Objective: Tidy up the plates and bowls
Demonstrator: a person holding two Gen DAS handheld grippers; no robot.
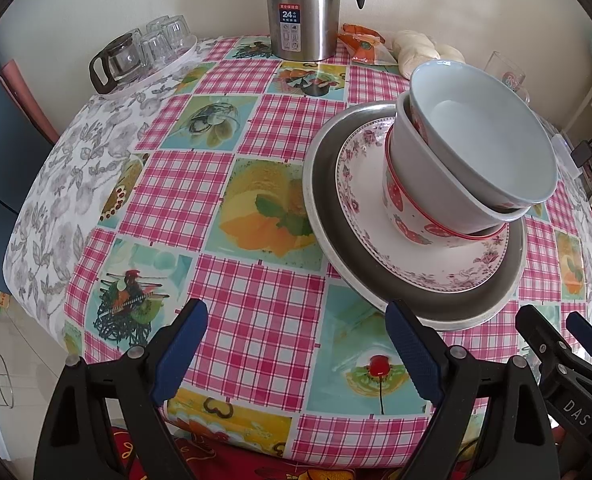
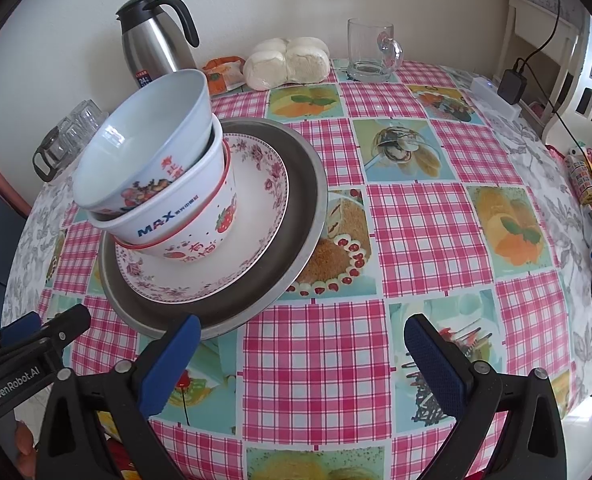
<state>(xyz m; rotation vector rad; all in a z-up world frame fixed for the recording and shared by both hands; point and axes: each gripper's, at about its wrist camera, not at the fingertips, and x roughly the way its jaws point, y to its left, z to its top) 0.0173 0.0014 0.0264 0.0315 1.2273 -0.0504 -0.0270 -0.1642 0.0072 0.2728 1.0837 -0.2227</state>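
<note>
"MAX" on the middle bowl (image 2: pixel 164 216); "24" on the flask (image 1: pixel 301 10).

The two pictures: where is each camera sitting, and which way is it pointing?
Left wrist view: on the left gripper, looking down at the table, the stack of bowls to its right; its open blue fingers show, and the right gripper.
Right wrist view: on the right gripper, same downward tilt, stack to its left; open fingers and the left gripper show.
Shared: stack, metal tray, steel jug.
</note>
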